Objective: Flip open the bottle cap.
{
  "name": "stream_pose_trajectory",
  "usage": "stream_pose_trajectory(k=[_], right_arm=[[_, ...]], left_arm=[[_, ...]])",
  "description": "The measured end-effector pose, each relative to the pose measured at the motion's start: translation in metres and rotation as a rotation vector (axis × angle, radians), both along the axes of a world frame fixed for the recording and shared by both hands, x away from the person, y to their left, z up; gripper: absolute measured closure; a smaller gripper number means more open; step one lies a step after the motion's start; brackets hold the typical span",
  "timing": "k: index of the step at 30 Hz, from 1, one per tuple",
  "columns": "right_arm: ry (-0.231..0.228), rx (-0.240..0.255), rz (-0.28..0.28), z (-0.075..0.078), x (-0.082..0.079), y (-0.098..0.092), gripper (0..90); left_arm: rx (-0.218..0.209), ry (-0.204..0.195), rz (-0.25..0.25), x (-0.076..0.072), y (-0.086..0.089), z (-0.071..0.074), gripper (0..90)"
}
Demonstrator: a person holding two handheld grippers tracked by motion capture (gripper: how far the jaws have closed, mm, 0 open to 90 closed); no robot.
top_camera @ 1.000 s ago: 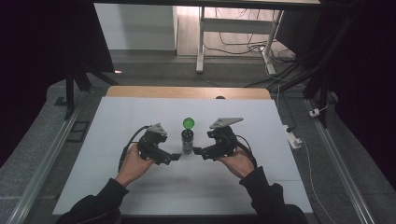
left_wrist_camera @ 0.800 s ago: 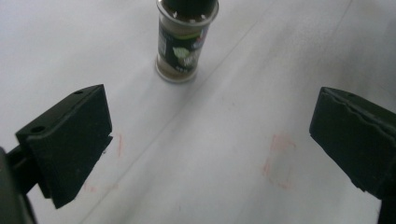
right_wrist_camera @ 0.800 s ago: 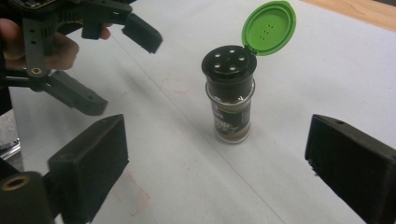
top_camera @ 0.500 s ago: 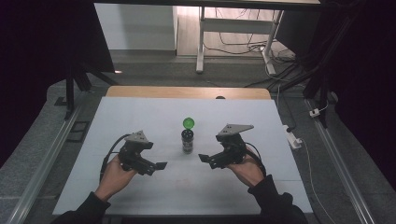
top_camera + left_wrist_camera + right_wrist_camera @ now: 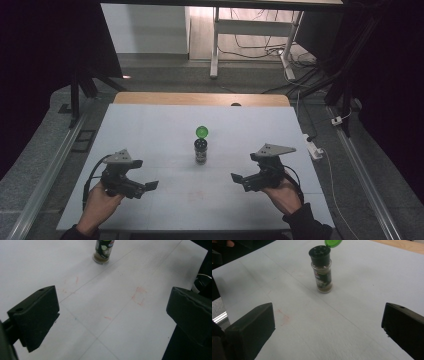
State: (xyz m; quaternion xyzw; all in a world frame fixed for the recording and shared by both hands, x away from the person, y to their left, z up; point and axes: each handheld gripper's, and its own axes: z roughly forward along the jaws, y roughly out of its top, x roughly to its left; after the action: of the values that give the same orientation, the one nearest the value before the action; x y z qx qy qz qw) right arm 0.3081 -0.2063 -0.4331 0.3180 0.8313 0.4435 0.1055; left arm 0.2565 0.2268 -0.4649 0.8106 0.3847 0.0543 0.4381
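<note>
The spice jar (image 5: 201, 151) stands alone at the centre of the high view, its green flip lid (image 5: 202, 132) hinged open. The left gripper (image 5: 148, 186) at lower left and the right gripper (image 5: 239, 180) at lower right gape wide, holding nothing. A careless sweep back could topple the tall jar and spill it. Both grippers flanked it closely a second ago; they have drawn apart, the right's jaws having just opened.

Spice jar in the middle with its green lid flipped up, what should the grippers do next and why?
Probably nothing more than rest. The spice jar stands upright, alone on the table, its green lid open. The left gripper and right gripper sit apart from it, jaws wide with nothing between them, so the opening looks done.
</note>
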Motion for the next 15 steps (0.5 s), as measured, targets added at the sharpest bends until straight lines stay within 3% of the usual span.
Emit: stream_pose_trajectory(k=[15], right_arm=[[-0.006, -0.007, -0.135, -0.008, -0.024, -0.055, 0.0]], left_arm=[[-0.029, -0.008, 0.135, -0.040, 0.050, -0.006, 0.0]])
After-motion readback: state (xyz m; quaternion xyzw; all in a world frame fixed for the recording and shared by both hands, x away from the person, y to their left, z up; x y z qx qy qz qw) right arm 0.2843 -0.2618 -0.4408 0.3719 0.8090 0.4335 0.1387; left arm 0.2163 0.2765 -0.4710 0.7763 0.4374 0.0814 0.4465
